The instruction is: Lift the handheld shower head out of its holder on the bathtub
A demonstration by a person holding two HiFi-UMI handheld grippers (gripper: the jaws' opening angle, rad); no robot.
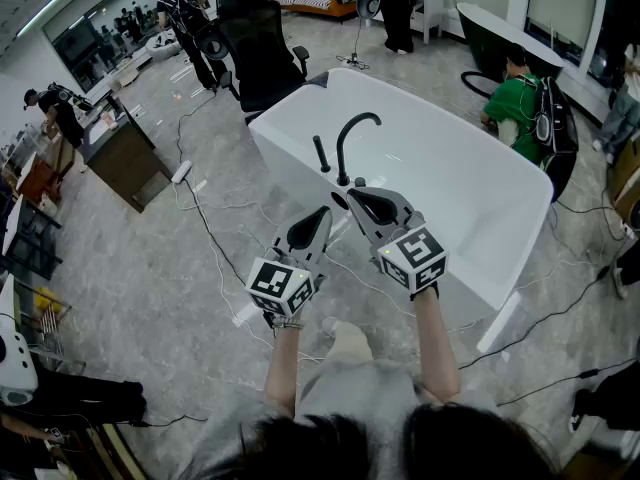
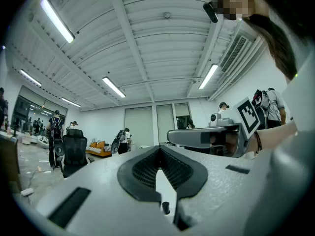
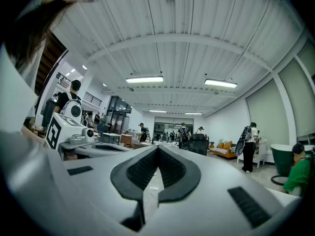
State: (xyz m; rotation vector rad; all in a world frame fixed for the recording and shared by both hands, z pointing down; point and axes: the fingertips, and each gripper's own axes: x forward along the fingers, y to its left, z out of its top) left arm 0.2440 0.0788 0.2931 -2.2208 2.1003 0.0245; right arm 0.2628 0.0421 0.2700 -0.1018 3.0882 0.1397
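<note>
The white bathtub (image 1: 470,208) stands ahead of me. On its near rim a slim black handheld shower head (image 1: 321,154) stands upright in its holder, left of the curved black faucet (image 1: 347,144). My left gripper (image 1: 322,214) and right gripper (image 1: 353,197) are held level side by side, a little short of that rim, touching nothing. Both have their jaws closed tip to tip with nothing between them, as the left gripper view (image 2: 158,148) and the right gripper view (image 3: 157,148) show. The shower head is in neither gripper view.
A black office chair (image 1: 262,53) stands behind the tub's far end. A person in green (image 1: 515,103) crouches by a dark tub (image 1: 510,33) at the right. Cables (image 1: 215,238) run over the floor at the left, near a wooden cabinet (image 1: 125,158).
</note>
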